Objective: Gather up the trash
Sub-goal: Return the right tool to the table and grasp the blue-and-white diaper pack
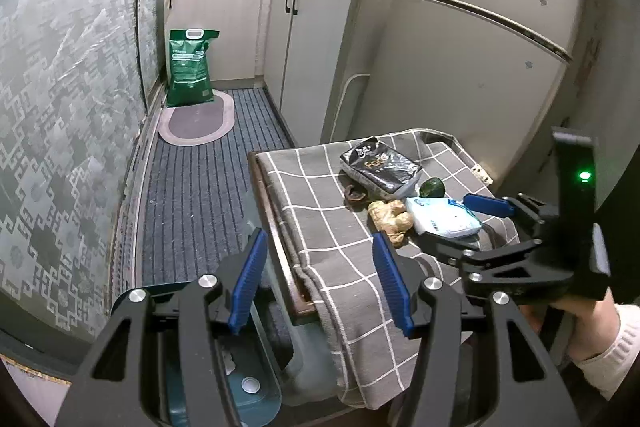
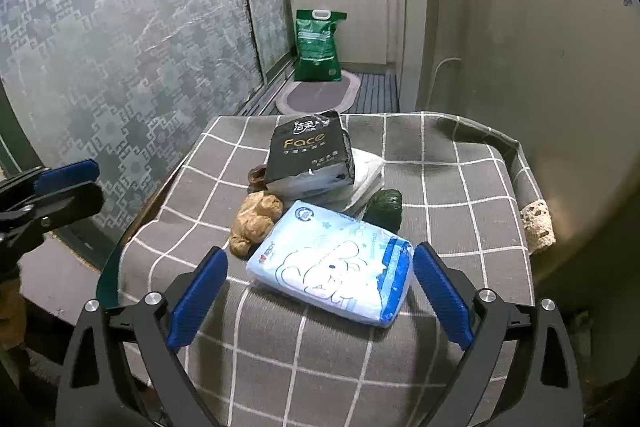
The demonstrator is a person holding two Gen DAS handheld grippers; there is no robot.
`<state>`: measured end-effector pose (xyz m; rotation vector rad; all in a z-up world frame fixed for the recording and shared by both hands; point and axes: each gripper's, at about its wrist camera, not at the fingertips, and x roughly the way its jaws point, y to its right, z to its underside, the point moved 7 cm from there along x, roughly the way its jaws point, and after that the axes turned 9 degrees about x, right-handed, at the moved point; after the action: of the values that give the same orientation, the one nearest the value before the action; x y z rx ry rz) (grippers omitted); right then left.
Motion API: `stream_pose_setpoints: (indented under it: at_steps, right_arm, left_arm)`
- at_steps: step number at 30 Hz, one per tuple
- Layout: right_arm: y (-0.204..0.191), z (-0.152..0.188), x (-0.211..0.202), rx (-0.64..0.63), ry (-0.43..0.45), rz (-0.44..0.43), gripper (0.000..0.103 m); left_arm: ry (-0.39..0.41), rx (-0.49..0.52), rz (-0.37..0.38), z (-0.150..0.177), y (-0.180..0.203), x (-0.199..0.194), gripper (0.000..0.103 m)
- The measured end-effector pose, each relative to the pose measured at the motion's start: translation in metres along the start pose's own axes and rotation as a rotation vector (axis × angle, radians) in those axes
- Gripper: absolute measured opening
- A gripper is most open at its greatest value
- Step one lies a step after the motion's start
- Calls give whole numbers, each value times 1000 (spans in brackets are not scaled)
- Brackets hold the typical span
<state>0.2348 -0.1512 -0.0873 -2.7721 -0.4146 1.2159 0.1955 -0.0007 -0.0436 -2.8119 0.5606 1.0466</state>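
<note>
The left gripper (image 1: 318,281) hangs spread and empty over the near left edge of the table (image 1: 340,239), above a teal bin (image 1: 248,387) on the floor. Ahead of it and to its right lies a ginger root (image 2: 256,223), touching a light-blue tissue pack (image 2: 336,267). Beyond these, a black tissue pack (image 2: 310,157) leans on folded white paper, with a dark green lump (image 2: 384,207) just beside it. The right gripper (image 2: 320,301) stands spread wide, its blue pads either side of the light-blue tissue pack's near end, not pressing it. A grey checked cloth (image 2: 440,187) covers the table.
</note>
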Motion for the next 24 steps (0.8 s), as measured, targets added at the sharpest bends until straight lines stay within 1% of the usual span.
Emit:
stream_pose_setpoints:
  at_steps: [4, 9, 11, 12, 16, 21, 24]
  right_arm:
    - [7, 2, 12, 56, -20, 2, 95]
    - [11, -2, 15, 58, -4, -8, 95]
    - [12, -2, 15, 43, -3, -2, 90]
    - [12, -2, 14, 37, -4, -5, 85]
    - [15, -3, 10, 39, -13, -40, 79]
    - [22, -4, 3, 34, -20, -71, 75]
    - [26, -4, -3, 35, -16, -84, 75]
  left_arm:
    - [-7, 8, 2, 2, 2, 1, 58]
    - [-20, 17, 7, 6, 5, 3, 61]
    - [-24, 24, 9, 6, 7, 4, 62]
    - [-26, 27, 10, 7, 9, 5, 63]
    - [-36, 41, 14, 7, 16, 12, 64]
    - [-53, 57, 20, 6, 29, 24, 67]
    - [-66, 64, 28, 4, 37, 34, 68]
